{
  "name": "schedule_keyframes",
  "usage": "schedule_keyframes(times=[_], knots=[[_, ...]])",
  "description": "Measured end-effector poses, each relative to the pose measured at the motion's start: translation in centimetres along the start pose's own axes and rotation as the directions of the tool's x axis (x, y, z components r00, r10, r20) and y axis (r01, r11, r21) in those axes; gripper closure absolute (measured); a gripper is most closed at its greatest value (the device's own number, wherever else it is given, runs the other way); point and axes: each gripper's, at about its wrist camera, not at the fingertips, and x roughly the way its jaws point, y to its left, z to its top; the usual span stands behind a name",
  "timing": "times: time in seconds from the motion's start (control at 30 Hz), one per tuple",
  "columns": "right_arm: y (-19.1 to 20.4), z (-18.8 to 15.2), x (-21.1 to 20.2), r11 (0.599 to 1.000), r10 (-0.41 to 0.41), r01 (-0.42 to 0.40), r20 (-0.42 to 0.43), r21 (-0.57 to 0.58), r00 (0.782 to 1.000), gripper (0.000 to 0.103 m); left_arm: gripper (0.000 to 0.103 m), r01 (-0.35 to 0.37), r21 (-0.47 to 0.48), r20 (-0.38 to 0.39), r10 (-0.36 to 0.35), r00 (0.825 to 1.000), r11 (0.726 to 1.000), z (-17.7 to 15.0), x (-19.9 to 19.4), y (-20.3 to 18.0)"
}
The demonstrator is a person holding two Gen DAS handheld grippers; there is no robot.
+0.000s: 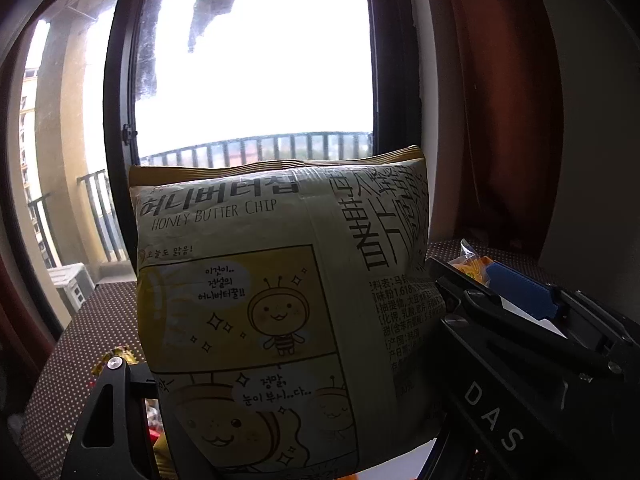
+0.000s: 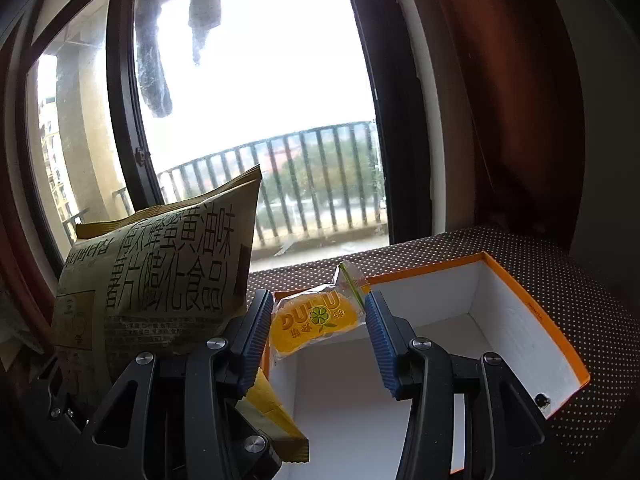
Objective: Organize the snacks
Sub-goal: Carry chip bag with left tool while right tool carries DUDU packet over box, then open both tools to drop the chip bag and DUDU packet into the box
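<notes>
Left tongs [image 1: 280, 420]: clamped on a large pale-yellow foil chip bag printed with bee cartoons [image 1: 256, 304], held upright between the fingers, filling the space ahead.

Right tongs [image 2: 318, 334]: gripping a small yellow clear-wrapped snack packet with a citrus logo [image 2: 316, 320] between blue ribbed pads [image 2: 378, 344], raised above the open white cardboard box with orange rim [image 2: 520, 316].

Box: below and ahead of the right tongs, resting on the brown dotted surface [image 2: 580, 280]. Chip bag just left of the right tongs. Window with balcony railing [image 2: 320, 168] beyond both.
</notes>
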Motion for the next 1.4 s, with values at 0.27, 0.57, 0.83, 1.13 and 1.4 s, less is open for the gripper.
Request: schedule_keyframes(times=[0.27, 0.57, 0.83, 1.13, 1.4], knots=[[-2.4, 0.1, 0.4, 0.997, -0.064, 0.064, 0.002, 0.044, 0.998, 0.052, 0.024, 0.073, 0.044, -0.047, -0.071, 0.996, 0.996, 0.4, 2.3, -2.3], [-5.4, -0.1, 1.6, 0.985, -0.130, 0.132, -0.032, 0.109, 0.991, 0.052, 0.024, 0.160, 0.079, -0.126, -0.150, 0.981, 0.984, 1.3, 7.0, -2.1], [-7.7, 0.0, 3.3, 0.974, -0.166, 0.175, -0.076, 0.141, 0.983, 0.052, 0.024, 0.221, 0.081, -0.209, -0.200, 0.957, 0.972, 1.9, 10.9, -1.5], [-9.5, -0.3, 5.0, 0.959, -0.205, 0.224, -0.125, 0.171, 0.971, 0.052, 0.024, 0.298, 0.091, -0.348, -0.250, 0.904, 0.950, 1.9, 14.9, 1.0], [-10.2, -0.2, 6.4, 0.951, -0.226, 0.252, -0.157, 0.180, 0.961, 0.052, 0.018, 0.313, 0.188, -0.428, -0.210, 0.879, 0.931, 2.7, 17.8, 2.2]])
